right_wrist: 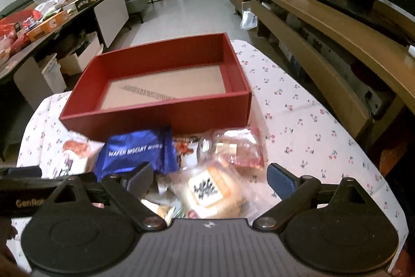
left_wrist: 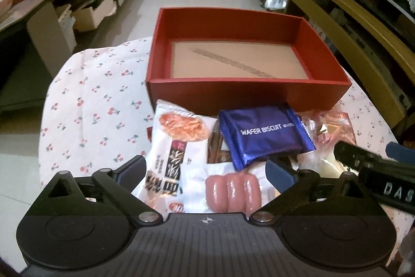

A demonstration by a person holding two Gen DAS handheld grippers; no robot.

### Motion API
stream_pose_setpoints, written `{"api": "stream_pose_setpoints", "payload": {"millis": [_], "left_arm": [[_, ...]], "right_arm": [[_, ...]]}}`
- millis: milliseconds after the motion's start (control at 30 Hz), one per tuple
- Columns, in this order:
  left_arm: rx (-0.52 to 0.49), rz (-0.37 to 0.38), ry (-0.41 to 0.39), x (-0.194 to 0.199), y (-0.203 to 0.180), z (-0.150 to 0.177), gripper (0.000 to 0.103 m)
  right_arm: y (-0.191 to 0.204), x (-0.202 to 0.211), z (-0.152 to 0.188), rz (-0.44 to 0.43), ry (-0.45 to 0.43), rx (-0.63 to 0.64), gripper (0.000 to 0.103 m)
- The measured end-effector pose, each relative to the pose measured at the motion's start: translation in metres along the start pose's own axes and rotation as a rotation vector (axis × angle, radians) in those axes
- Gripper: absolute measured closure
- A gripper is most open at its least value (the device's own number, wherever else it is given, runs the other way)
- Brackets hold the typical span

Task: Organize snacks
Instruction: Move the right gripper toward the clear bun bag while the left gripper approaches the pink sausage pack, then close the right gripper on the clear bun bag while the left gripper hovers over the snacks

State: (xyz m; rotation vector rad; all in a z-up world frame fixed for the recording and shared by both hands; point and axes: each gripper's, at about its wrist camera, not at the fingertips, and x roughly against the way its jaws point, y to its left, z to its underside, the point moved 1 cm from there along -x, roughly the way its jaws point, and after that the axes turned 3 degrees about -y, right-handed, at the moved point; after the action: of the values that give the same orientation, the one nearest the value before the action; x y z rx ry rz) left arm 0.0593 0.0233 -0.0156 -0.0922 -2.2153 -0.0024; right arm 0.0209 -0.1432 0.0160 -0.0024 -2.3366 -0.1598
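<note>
Both grippers poised over the snack pile, nothing packed yet — the pick is the step in hand.

The left gripper (left_wrist: 205, 170) and right gripper (right_wrist: 210, 179) both stand wide open, holding nothing, above loose packets heaped against the near wall of the empty red cardboard box (left_wrist: 249, 91), which sits toward the far edge of the cherry-print tablecloth (left_wrist: 98, 100); the next move likely calls for closing on one packet and lifting it over that wall — the blue foil packet (left_wrist: 262, 134) reads "WAFER BISCUIT"; the white sausage pack (left_wrist: 228, 188) lies nearest the left jaws; other printing is illegible.
</note>
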Motion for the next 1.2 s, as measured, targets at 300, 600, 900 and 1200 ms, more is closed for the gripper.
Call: {"api": "stream_pose_setpoints", "payload": {"millis": [300, 600, 900, 1200], "left_arm": [[0.027, 0.009, 0.041, -0.015, 0.008, -0.003, 0.002], [-0.032, -0.006, 0.049, -0.016, -0.015, 0.005, 0.000], [-0.118, -0.084, 0.052, -0.024, -0.028, 0.016, 0.010], [-0.053, 0.010, 0.064, -0.009, -0.006, 0.018, 0.036]], "right_arm": [[-0.010, -0.016, -0.009, 0.001, 0.050, -0.011, 0.002], [-0.018, -0.016, -0.007, 0.000, 0.067, -0.036, 0.002], [-0.024, -0.015, -0.006, -0.009, 0.070, -0.049, 0.002], [-0.035, -0.017, -0.001, -0.012, 0.096, -0.070, 0.008]]}}
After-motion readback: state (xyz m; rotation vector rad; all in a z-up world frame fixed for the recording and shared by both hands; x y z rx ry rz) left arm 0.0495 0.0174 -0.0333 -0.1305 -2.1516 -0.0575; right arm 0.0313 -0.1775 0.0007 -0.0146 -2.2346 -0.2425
